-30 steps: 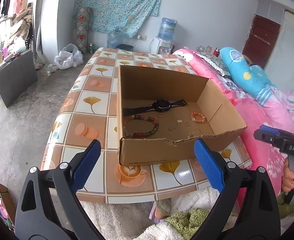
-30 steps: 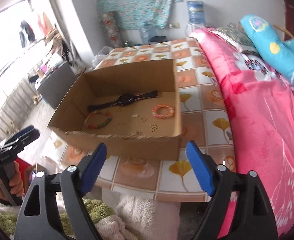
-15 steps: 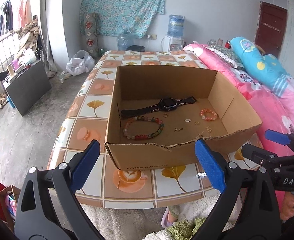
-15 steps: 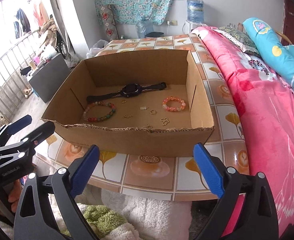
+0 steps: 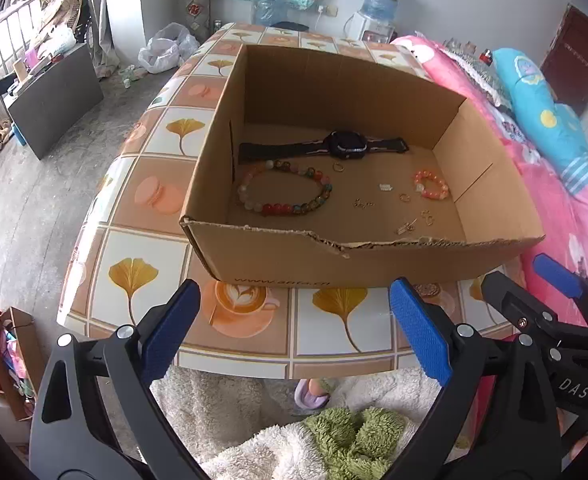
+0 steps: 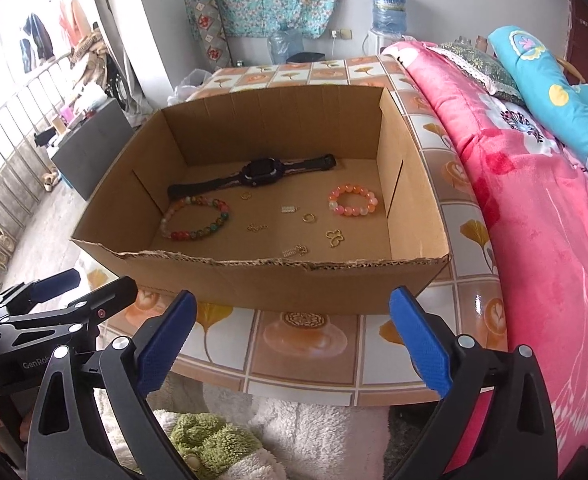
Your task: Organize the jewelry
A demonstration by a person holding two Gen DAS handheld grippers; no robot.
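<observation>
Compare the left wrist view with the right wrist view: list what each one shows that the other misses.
Only the left wrist view shows the printed web address on the cardboard box's front wall, a dark red door and the right gripper from the side. Only the right wrist view shows hanging clothes by the window and the left gripper from the side. Both show the cardboard box, black watch, multicolour bead bracelet, orange bead bracelet and water dispenser.

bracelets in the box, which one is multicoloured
The larger beaded bracelet at the left of the cardboard box, just in front of the black watch. The small bracelet on the right is all orange-pink.
</observation>
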